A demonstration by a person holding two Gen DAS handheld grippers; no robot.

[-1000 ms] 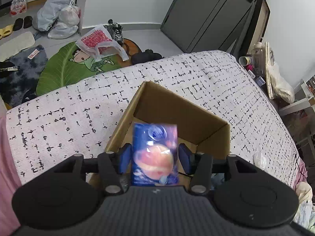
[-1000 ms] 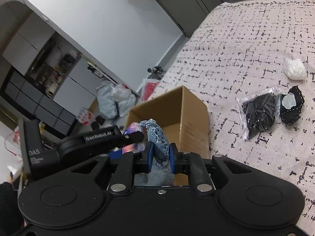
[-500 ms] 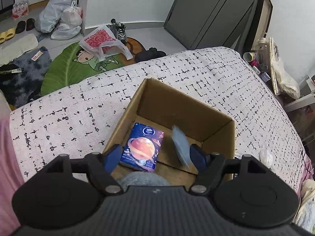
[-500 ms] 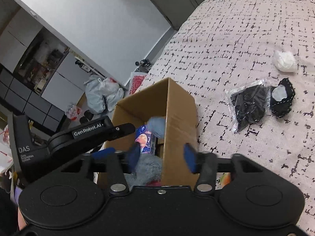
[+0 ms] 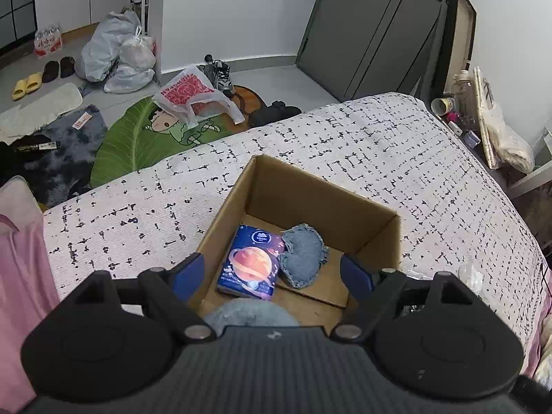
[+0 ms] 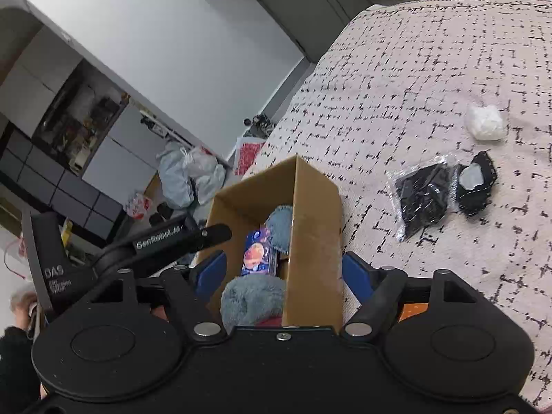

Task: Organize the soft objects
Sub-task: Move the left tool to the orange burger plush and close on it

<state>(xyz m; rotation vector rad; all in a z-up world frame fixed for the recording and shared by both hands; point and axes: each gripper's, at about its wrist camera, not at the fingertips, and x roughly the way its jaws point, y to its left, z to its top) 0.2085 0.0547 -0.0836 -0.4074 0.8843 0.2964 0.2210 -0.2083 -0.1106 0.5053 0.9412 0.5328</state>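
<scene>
Box (image 5: 352, 212) and packets (image 6: 422, 198) on bed (image 5: 396, 145)

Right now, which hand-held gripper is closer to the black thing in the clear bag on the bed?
Right. The right hand-held gripper hangs by the box, beside the bagged black item. The left hand-held gripper is over the box, farther away.

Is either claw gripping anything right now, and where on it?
Nothing is held. The left claw and right claw are both opening, empty; the tissue pack and denim pouch lie in the cardboard box.

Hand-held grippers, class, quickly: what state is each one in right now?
Left hand-held gripper: jaws opening, holding nothing, above the cardboard box.
Right hand-held gripper: jaws opening, holding nothing.
</scene>
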